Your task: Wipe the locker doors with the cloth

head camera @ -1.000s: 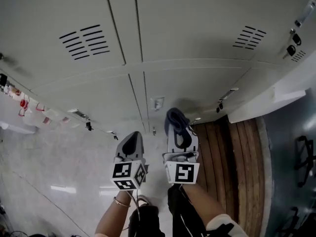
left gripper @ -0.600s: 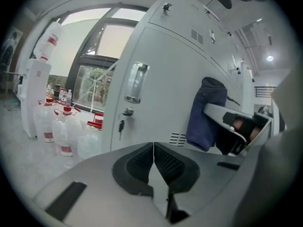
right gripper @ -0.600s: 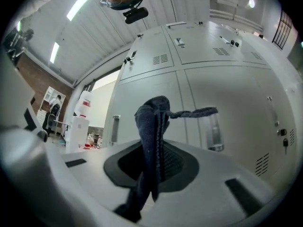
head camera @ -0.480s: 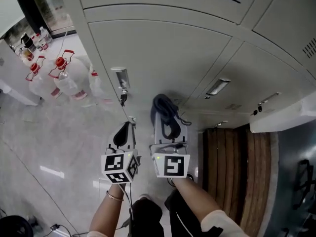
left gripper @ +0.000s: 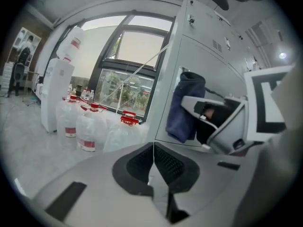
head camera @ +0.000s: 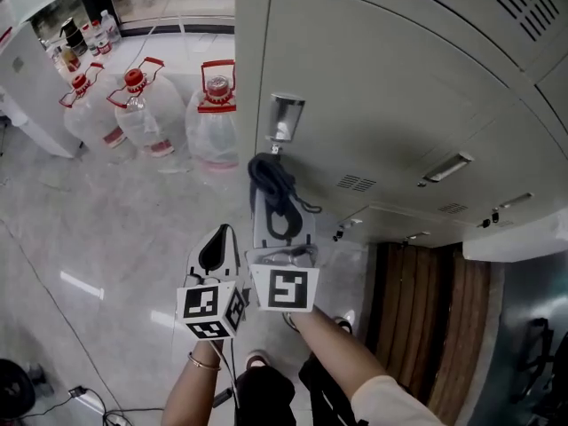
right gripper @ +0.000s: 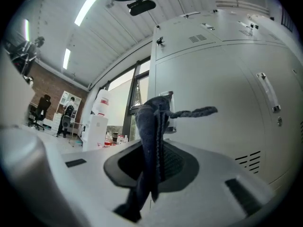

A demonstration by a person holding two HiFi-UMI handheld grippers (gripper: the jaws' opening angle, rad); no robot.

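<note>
Right claw (right gripper: 154, 167) is clenched on the dark blue cloth (right gripper: 152, 122); the locker door (head camera: 373, 105) lies close ahead. Left claw (left gripper: 152, 162), clenched empty, sits farther back.

Your head camera looks steeply down from above the left gripper (head camera: 220, 238) and right gripper (head camera: 275, 211), with the locker doors (head camera: 390, 105) at upper right and the water jugs (head camera: 213, 122) on the floor at upper left. Your left gripper camera looks along its jaws toward the window (left gripper: 128, 79), sharing those jugs and the lockers' edge. Your right gripper camera faces the doors closely; the dark blue cloth (right gripper: 152, 136) shows in all three views.
</note>
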